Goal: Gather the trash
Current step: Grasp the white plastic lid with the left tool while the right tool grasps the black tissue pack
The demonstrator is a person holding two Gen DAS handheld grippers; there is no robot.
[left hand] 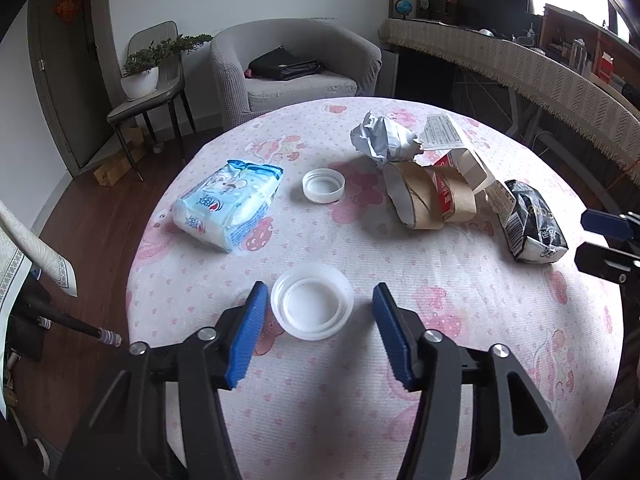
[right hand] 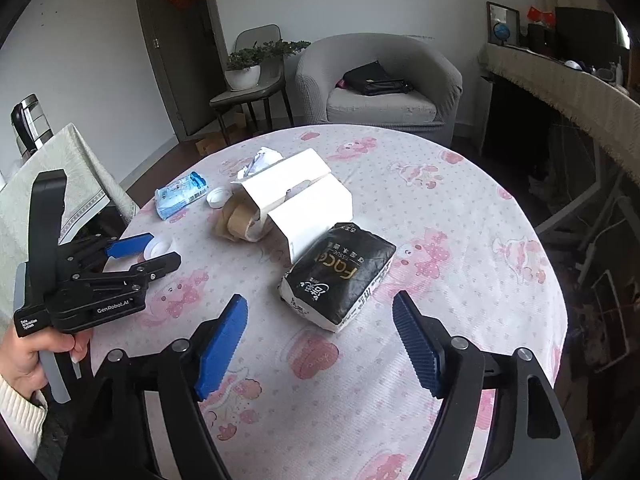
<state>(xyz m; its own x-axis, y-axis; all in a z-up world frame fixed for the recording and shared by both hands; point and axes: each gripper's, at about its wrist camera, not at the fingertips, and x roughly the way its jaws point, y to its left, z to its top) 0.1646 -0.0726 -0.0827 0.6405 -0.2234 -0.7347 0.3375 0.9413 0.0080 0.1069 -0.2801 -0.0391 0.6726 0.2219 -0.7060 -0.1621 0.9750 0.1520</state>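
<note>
Left wrist view: the left gripper (left hand: pixel 316 312) hangs wide open and empty around a white lid (left hand: pixel 312 301) lying hollow side up on the table (left hand: pixel 460 320); nothing looks collected yet. Right wrist view: the right gripper (right hand: pixel 320 340), open and empty, faces a black packet (right hand: pixel 340 274); its long axis runs diagonally toward the white carton (right hand: pixel 304 196).

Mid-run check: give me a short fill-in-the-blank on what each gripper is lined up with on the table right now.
1. The left gripper has its open jaws on either side of a white plastic ____.
2. The right gripper is open, facing the ____ tissue pack.
3. The blue tissue pack lies ____ of the smaller white cap in the left wrist view.

Missing words: lid; black; left
</note>
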